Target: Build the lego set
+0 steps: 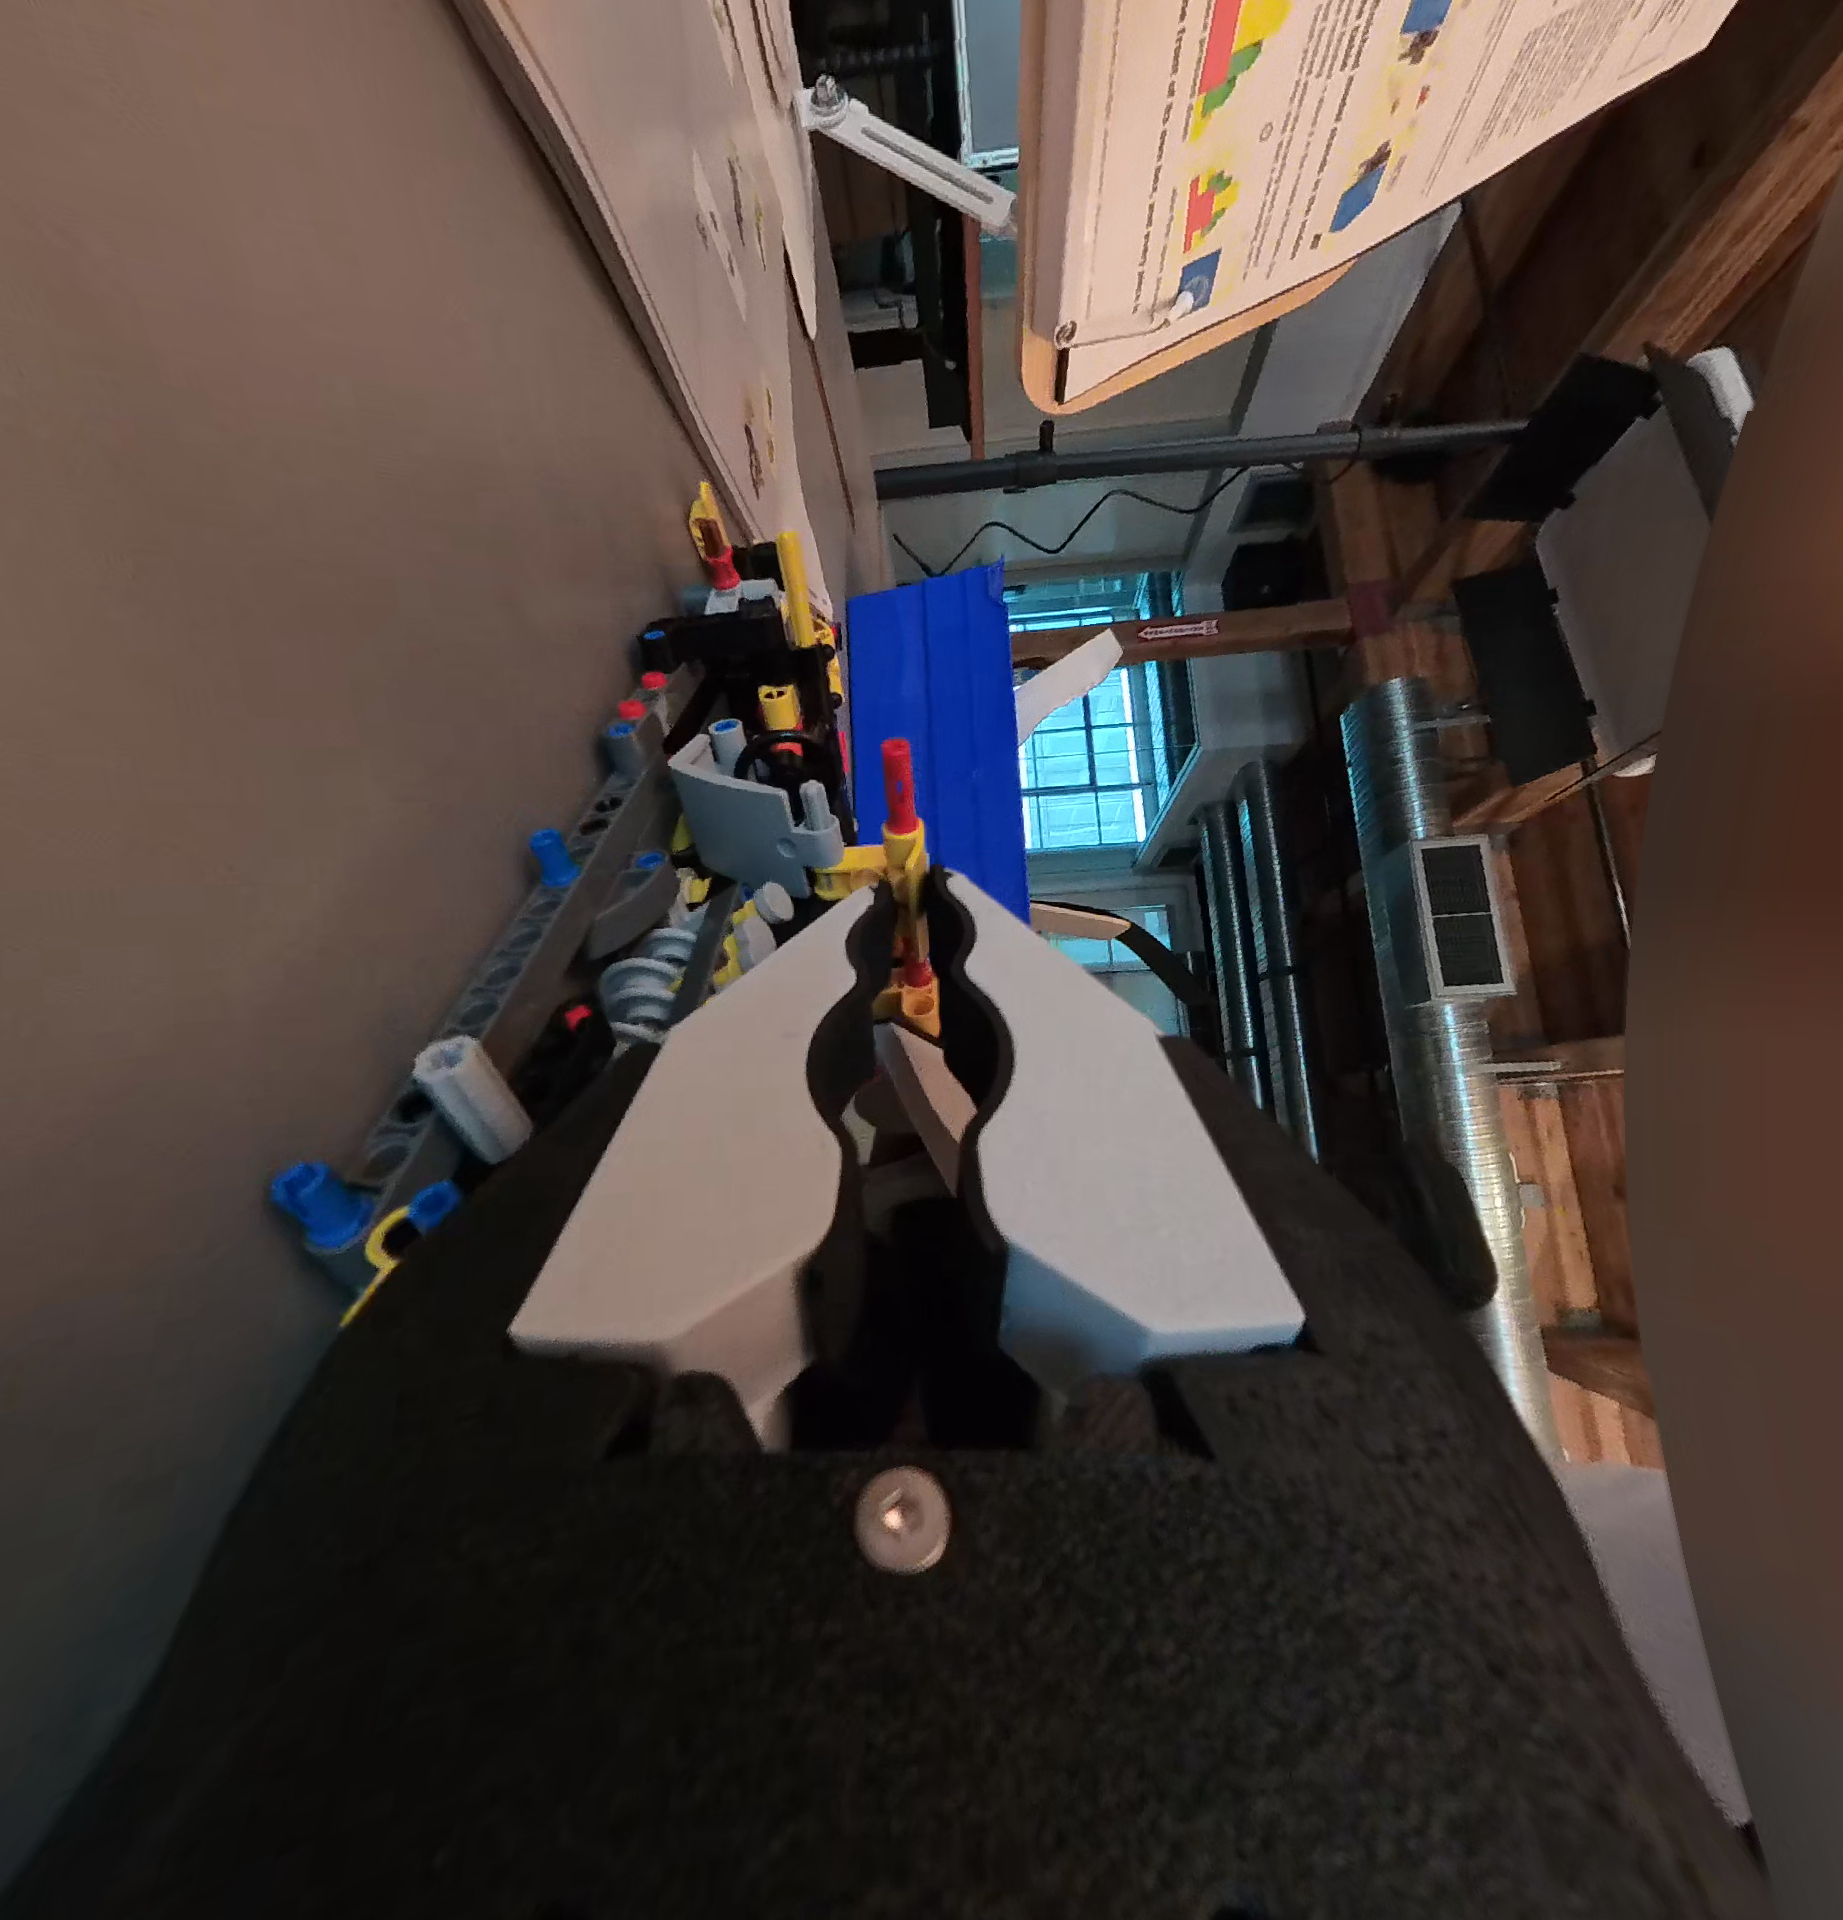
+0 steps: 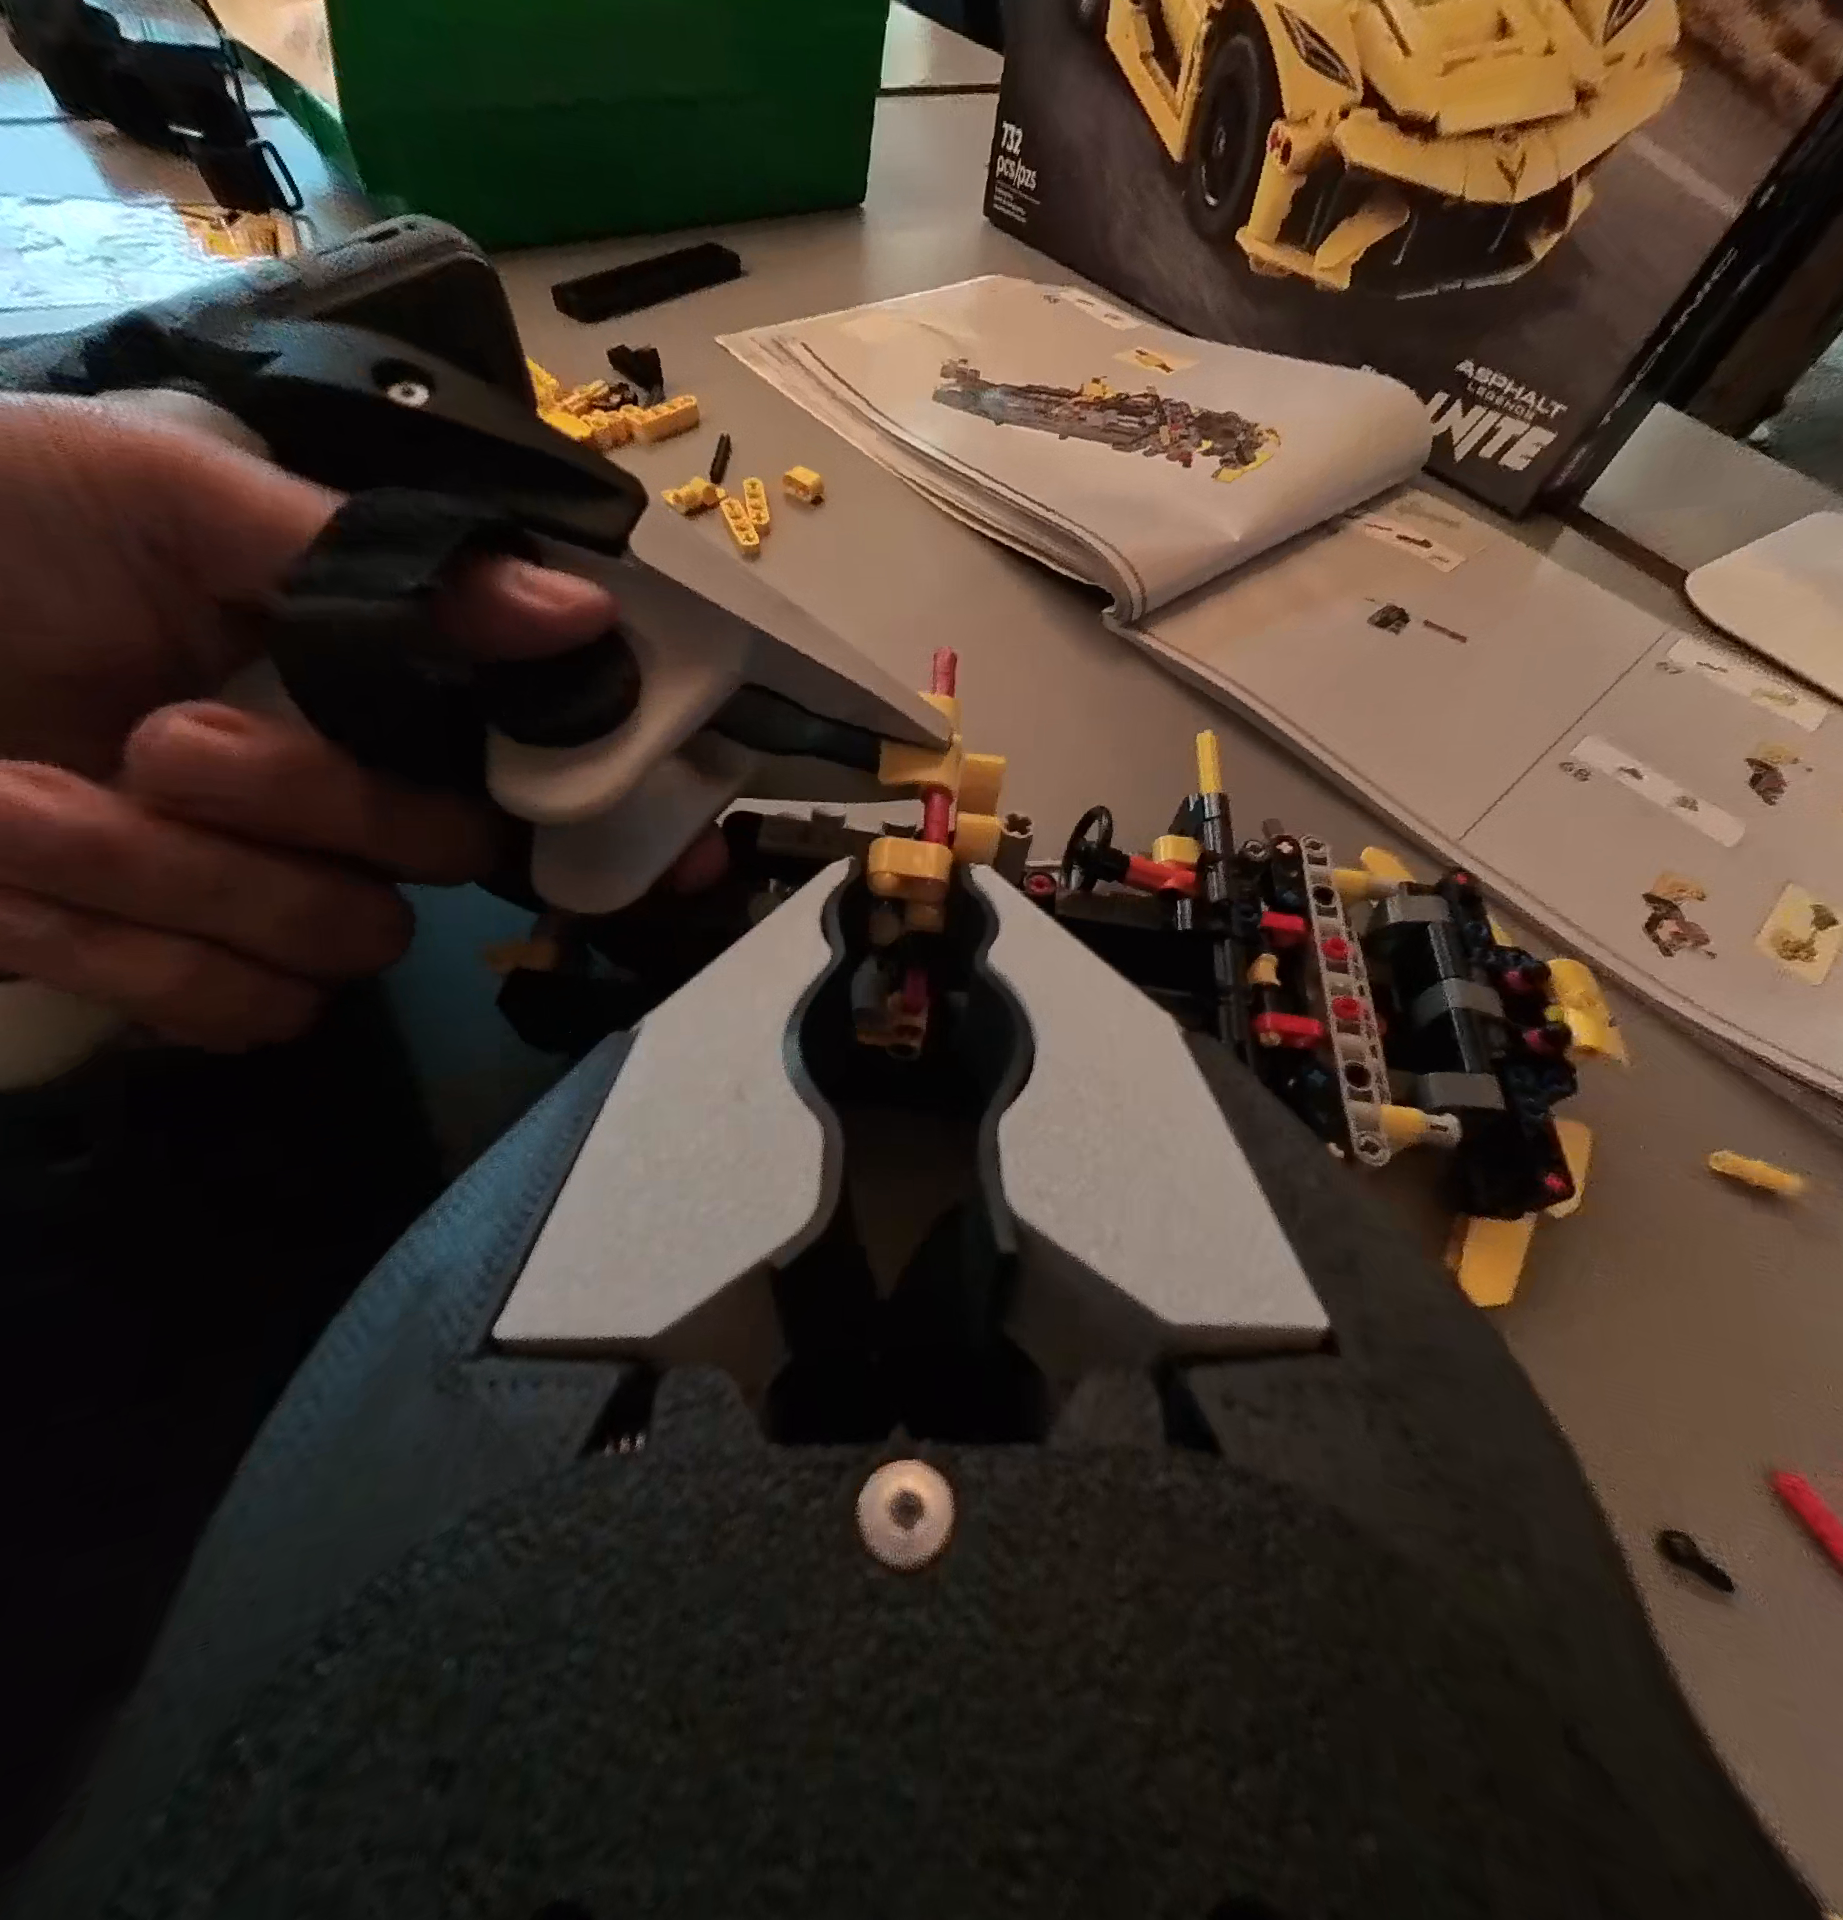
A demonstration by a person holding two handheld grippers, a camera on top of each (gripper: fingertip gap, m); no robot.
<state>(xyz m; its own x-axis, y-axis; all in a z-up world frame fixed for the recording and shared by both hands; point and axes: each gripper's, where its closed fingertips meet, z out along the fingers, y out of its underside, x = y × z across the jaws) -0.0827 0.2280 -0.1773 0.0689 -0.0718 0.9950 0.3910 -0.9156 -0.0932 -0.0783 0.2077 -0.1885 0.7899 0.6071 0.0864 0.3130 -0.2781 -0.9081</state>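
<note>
Nearest in the right wrist view, the right gripper point(image 2: 909, 894) is seen narrowed to a small gap around the lower end of a small yellow-and-red subassembly point(image 2: 932, 821); whether its pads actually press the piece cannot be told. Just beyond, at eleven o'clock, the left gripper point(image 2: 932, 743) is closed on a yellow connector of the same subassembly, and the person's hand point(image 2: 169, 665) is wrapped around its handle. The piece is judged to be steadied by one gripper while the other adjusts or seats a part on the axle, which would explain the two grips set at nearly right angles.

The red axle point(image 2: 940, 748) forms the long axis; in the right wrist view it runs from six to twelve o'clock, its free end pointing up and away from the worktop point(image 2: 1675, 1351). In the left wrist view the axle point(image 1: 898, 790) projects beyond the left gripper point(image 1: 909, 914) toward twelve o'clock.

Farther on, at two to three o'clock, the partly built chassis point(image 2: 1343, 997) lies on the worktop, its length running left to right. Loose yellow pieces point(image 2: 730, 499) are scattered at eleven o'clock, the open instruction booklet point(image 2: 1104, 457) lies at one o'clock, and the set's box point(image 2: 1364, 208) and a green bin point(image 2: 605, 104) stand farthest away.
</note>
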